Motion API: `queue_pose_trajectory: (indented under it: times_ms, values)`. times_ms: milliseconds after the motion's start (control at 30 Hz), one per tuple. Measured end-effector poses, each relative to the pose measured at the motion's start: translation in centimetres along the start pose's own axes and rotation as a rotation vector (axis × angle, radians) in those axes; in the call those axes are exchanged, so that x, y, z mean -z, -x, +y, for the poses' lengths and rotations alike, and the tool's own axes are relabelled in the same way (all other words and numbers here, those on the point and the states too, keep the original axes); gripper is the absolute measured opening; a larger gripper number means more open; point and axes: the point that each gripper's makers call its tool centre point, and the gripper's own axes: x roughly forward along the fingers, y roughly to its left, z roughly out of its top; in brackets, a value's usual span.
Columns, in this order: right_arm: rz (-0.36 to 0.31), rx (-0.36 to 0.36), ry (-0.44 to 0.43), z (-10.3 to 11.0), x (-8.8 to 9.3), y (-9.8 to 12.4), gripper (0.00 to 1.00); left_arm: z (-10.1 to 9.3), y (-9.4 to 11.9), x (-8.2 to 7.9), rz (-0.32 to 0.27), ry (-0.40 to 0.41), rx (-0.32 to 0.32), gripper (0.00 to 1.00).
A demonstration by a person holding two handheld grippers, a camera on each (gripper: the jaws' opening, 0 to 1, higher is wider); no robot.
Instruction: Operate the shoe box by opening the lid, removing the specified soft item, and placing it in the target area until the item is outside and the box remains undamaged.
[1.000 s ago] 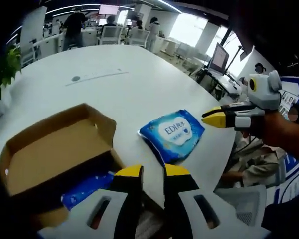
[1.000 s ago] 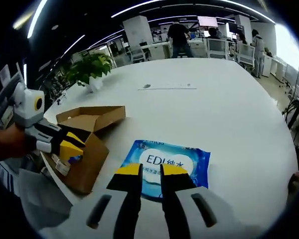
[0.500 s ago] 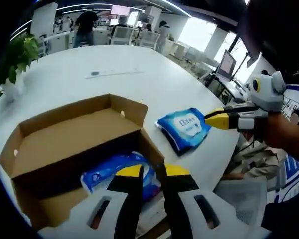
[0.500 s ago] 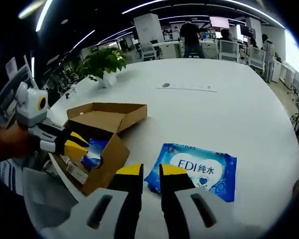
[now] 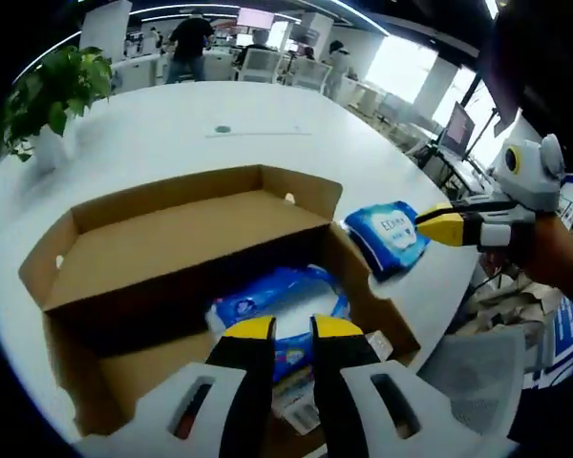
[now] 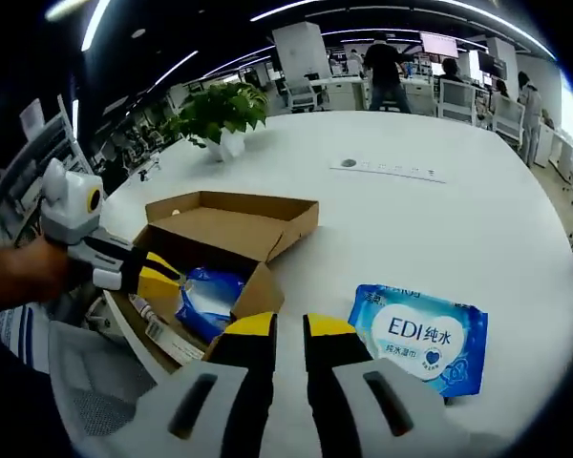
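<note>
The shoe box (image 5: pixel 181 277) stands near the edge of the white counter (image 5: pixel 172 143) with its lid already folded back, so the inside is free to reach from above. In the box lies a blue soft pack (image 5: pixel 277 310), a little crumpled, against the wall that is closer to the person. A second blue pack (image 6: pixel 422 336), flat and with a white heart on it, lies on the counter just beside the box, outside of it; I judge that this is the target area and that one item is already taken out.

The left hand-held gripper (image 5: pixel 285 329) hangs over the open box, and its yellow tips point at the pack inside. Its jaws stand close to each other with only a narrow gap and hold nothing. In the right gripper view its tips are at the rim of the box, just at the blue pack. I think it is placed there to go down and pinch this pack, so the jaws must first spread.

The right hand-held gripper (image 6: pixel 279 326) stays over the bare counter between the box and the flat pack. Its jaws are also nearly together and empty. It keeps apart, probably so that it does not disturb the box.

A green plant (image 6: pixel 218 110) stands far back on the counter.
</note>
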Motion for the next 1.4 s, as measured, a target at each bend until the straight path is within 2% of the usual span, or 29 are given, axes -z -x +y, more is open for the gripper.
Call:
queue_pose_trajectory:
  times_ms: [300,500,1000,1400]
  values:
    - [0.013,-0.022,0.017,1.6,0.0,-0.7,0.09,2.5,0.0,1.0,0.02,0.011,-0.064,0.12]
    - [0.022,-0.029,0.027,2.1,0.0,-0.9,0.09,4.0,-0.8,1.5,0.036,0.033,-0.092,0.13]
    - [0.047,-0.04,0.033,2.0,0.1,-1.7,0.07,4.8,-3.1,1.9,0.067,0.053,-0.11,0.16]
    - [0.053,-0.056,0.043,3.0,-0.2,-2.4,0.07,5.7,-2.5,2.5,0.085,0.05,-0.116,0.07]
